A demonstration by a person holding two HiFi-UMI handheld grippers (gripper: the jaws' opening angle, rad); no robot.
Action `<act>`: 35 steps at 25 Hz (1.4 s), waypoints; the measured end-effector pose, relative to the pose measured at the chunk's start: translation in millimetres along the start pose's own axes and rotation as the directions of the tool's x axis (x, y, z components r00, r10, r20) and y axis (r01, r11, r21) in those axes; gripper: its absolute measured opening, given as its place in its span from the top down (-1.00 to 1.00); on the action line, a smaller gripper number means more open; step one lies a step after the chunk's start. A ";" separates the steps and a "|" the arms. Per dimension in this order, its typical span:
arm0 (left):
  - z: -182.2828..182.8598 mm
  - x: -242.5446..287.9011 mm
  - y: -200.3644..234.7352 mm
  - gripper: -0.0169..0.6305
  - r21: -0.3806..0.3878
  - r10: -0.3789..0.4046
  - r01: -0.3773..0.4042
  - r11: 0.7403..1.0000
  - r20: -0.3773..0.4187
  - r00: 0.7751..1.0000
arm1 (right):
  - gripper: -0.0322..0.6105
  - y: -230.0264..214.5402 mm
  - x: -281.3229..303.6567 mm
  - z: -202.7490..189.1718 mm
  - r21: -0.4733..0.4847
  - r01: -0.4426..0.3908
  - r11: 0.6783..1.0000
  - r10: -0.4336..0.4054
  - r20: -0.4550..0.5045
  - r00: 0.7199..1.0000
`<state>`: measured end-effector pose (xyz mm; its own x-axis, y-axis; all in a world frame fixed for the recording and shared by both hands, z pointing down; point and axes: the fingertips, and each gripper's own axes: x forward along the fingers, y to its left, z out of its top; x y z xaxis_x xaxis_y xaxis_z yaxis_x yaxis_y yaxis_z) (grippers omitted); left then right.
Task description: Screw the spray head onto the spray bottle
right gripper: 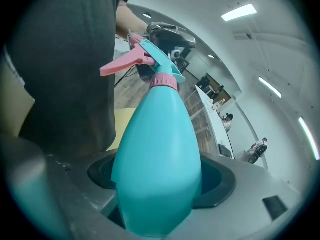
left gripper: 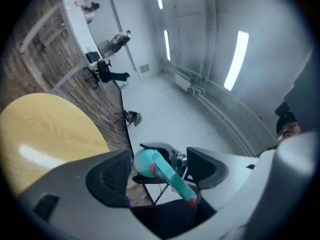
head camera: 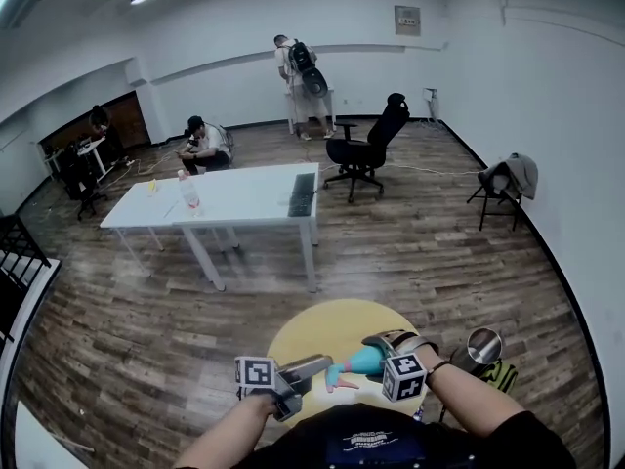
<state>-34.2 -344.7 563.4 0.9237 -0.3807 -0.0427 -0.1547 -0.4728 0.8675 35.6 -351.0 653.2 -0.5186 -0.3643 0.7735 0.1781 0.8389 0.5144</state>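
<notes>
Screwing seems under way: spray bottle [right gripper: 157,149] pinched by right tongs [right gripper: 160,180], spray head [left gripper: 150,163] to be gripped and twisted by spread left tongs [left gripper: 157,171].

A teal spray bottle [right gripper: 157,159] is held tipped on its side above the near edge of the round yellow table [head camera: 312,335]. A teal spray head [right gripper: 159,59], with pink trigger [right gripper: 122,65] and pink collar [right gripper: 164,80], is seated on its neck.

Seemingly no legible text (shirt [head camera: 366,441] blurry)
</notes>
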 end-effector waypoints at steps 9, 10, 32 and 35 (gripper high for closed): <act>-57.3 43.5 15.7 0.24 0.554 0.363 -0.087 0.828 -0.412 0.836 | -0.37 14.2 6.5 10.6 -0.075 -0.074 0.994 0.072 -0.016 0.997; -55.3 44.3 15.1 0.24 0.551 0.359 -0.090 0.830 -0.403 0.842 | -0.37 13.3 6.9 10.4 -0.068 -0.075 0.995 0.074 -0.013 0.997; -40.1 39.8 12.4 0.32 0.339 0.254 -0.160 0.927 -0.255 0.933 | -0.36 11.6 3.4 12.4 -0.043 -0.061 0.997 0.060 -0.019 0.998; -49.6 42.2 4.2 0.31 0.491 0.289 -0.093 0.866 -0.341 0.895 | -0.37 19.4 0.8 9.4 -0.038 -0.078 0.996 0.078 -0.017 0.997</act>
<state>21.5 -323.4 589.9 0.9011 -0.2064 0.3813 -0.3917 -0.7644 0.5121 30.8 -331.2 660.3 -0.4886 -0.3050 0.8175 0.2497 0.8489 0.4659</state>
